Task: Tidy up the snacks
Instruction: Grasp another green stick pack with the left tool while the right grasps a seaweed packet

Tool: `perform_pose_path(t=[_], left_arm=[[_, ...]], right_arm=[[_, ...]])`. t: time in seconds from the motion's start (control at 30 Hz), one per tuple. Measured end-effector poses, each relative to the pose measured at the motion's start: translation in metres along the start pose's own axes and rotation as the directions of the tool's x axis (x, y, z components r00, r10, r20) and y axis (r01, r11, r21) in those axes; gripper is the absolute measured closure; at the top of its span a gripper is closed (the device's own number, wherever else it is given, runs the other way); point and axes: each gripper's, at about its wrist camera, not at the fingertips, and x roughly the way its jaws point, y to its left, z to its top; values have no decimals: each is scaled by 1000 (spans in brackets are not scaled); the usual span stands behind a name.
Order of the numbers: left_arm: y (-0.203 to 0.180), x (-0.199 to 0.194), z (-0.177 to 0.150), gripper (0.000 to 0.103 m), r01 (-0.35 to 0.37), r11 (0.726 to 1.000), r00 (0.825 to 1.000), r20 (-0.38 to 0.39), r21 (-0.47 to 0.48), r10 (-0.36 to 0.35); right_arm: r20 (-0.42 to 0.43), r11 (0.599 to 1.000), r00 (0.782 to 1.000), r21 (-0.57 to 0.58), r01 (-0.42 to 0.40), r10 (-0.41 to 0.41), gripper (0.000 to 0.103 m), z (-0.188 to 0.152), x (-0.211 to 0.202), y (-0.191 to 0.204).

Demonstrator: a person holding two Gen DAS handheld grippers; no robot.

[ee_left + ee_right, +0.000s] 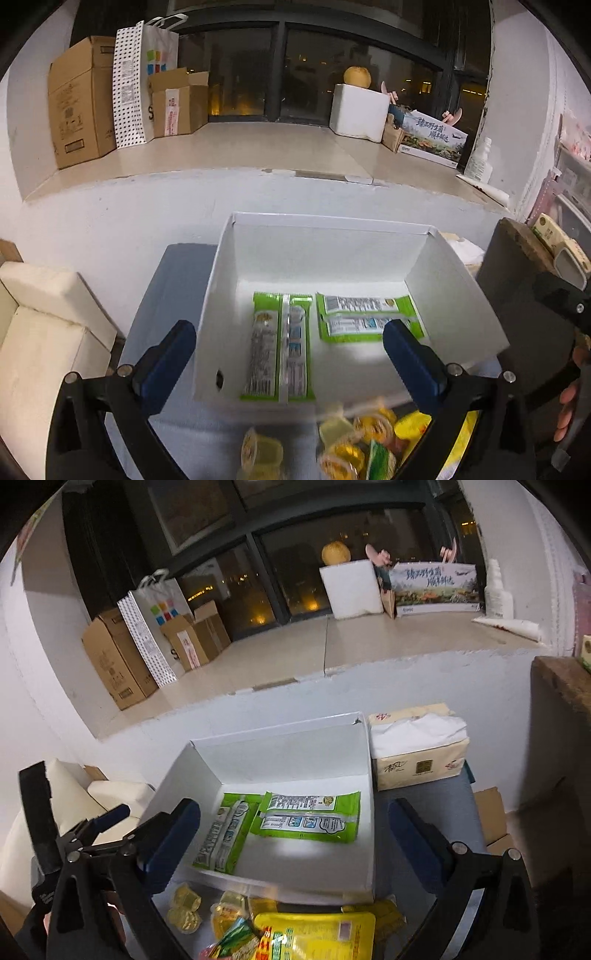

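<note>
A white open box [454, 295] [184, 771] stands on the blue-grey table. Two green snack packets lie flat inside: one lengthwise at the left [277, 347] [225, 834], one crosswise at the right [365, 317] [310, 812]. In front of the box lie several yellow jelly cups [262, 450] [186, 908], a small green packet [236, 939] and a yellow snack bag [317, 938]. My left gripper [290, 354] is open and empty, hovering over the box's near edge. My right gripper [295, 834] is open and empty above the box's front.
A tissue pack [417, 749] stands right of the box. A dark wooden stand [517, 295] [561, 716] rises at the right. A cream sofa [44, 332] is at the left. Cardboard boxes [79, 99] and a foam box [360, 110] sit on the window ledge behind.
</note>
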Motion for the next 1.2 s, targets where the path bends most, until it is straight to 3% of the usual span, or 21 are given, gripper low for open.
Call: perform_pose_path(t=[0.1, 0.23, 0.37, 0.43, 0.57, 0.7, 1.0, 1.03, 1.1, 1.2], left_arm=[[1, -29, -15, 0, -11, 1000, 1000, 26, -2, 12], [-3, -75, -51, 0, -9, 999, 998, 66, 34, 7], [-1, -121, -106, 0, 32, 999, 994, 102, -3, -31], [2, -134, -129, 0, 64, 997, 995, 78, -43, -61], [-1, -160, -175, 0, 69, 996, 997, 46, -50, -67], [-4, -172, -200, 0, 61, 998, 998, 8, -28, -61], [-10, -183, -214, 0, 120, 993, 993, -11, 17, -120], [-11, -183, -214, 0, 123, 992, 992, -10, 23, -123], [-15, -181, -216, 0, 129, 991, 992, -18, 35, -128], [-21, -175, -217, 0, 134, 990, 990, -38, 46, -132]], right_arm=[[21, 999, 999, -11, -48, 48, 0, -16, -32, 6], [65, 997, 997, -58, -45, 49, 0, -64, -82, 13], [-37, 998, 999, -57, -33, 31, 0, -124, -103, 11], [-61, 998, 998, -50, -25, 22, 0, -151, -108, 8], [-137, 990, 987, -130, 63, -81, 0, -200, -101, 10], [-176, 985, 980, -162, 66, -94, 0, -218, -85, 18], [-280, 972, 948, -214, 95, -154, 0, -239, -41, 25], [-284, 972, 947, -215, 93, -153, 2, -241, -40, 25], [-299, 969, 940, -225, 99, -166, 34, -245, -37, 25], [-296, 975, 948, -214, 56, -119, 33, -246, -46, 25]])
